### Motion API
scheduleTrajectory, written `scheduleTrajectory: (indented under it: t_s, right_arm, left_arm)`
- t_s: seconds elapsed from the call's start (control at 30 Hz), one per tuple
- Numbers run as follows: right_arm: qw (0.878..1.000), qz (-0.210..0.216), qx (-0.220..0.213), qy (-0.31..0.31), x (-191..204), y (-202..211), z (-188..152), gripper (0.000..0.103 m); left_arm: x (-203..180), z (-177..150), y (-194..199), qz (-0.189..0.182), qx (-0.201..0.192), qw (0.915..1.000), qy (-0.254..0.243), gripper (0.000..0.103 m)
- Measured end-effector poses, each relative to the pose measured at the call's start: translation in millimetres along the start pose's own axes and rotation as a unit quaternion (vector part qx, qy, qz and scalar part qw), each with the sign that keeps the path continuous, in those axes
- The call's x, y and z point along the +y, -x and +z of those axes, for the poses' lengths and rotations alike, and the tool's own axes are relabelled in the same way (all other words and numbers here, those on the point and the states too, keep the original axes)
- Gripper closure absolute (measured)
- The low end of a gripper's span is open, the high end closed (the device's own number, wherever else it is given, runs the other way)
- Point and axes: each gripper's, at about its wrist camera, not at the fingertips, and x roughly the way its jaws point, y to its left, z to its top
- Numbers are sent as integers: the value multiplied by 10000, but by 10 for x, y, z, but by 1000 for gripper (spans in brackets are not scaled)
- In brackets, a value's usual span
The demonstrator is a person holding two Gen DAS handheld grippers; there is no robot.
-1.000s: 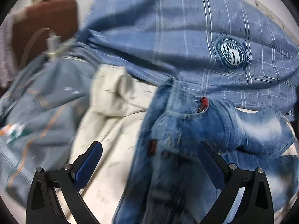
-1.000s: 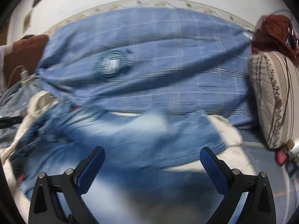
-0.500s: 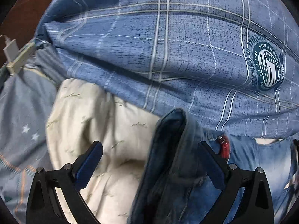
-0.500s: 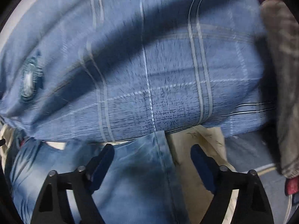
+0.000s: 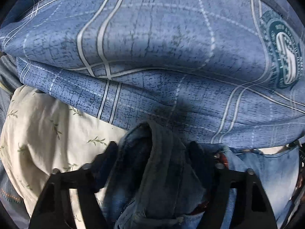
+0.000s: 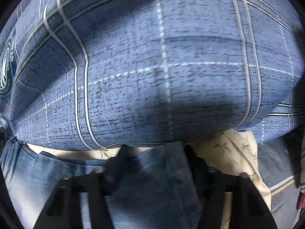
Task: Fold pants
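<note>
Closing in on the denim now: the left gripper [image 5: 152,148] has its jaws narrowed around a thick bunched ridge of the jeans [image 5: 164,171], fabric filling the gap from finger to finger, so it reads as a pinch on the cloth. Over on the other side, the right gripper [image 6: 156,152] brackets a flat edge of the jeans [image 6: 57,181] the same way, denim between the fingers; whether the pads are truly clamped there is hard to say through the blur.

The jeans lie at six o'clock in both views, on a cream leaf-print sheet [image 5: 47,133], their far edge touching the big blue plaid pillow [image 5: 152,57] that fills everything from nine round to three.

How far along? Early, by my reading. The garment looks rumpled, not squared: no tidy crease, no stacked halves visible. Both ends seem to be just getting gripped, so lifting, spreading and the folds themselves all remain.
</note>
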Motion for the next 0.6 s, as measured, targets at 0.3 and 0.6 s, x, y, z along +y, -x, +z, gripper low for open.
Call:
scheduleTrajectory:
  t_s: [0.3, 0.6]
  right_arm:
    - [9985, 64, -535, -114, -55, 517, -174, 84]
    - [9870, 585, -1277, -785, -531, 1509, -553, 84]
  left_arm:
    - [-150, -120, 374, -336, -460, 9980, -283, 82]
    - [326, -502, 1632, -919, -1157, 9890, -59, 84]
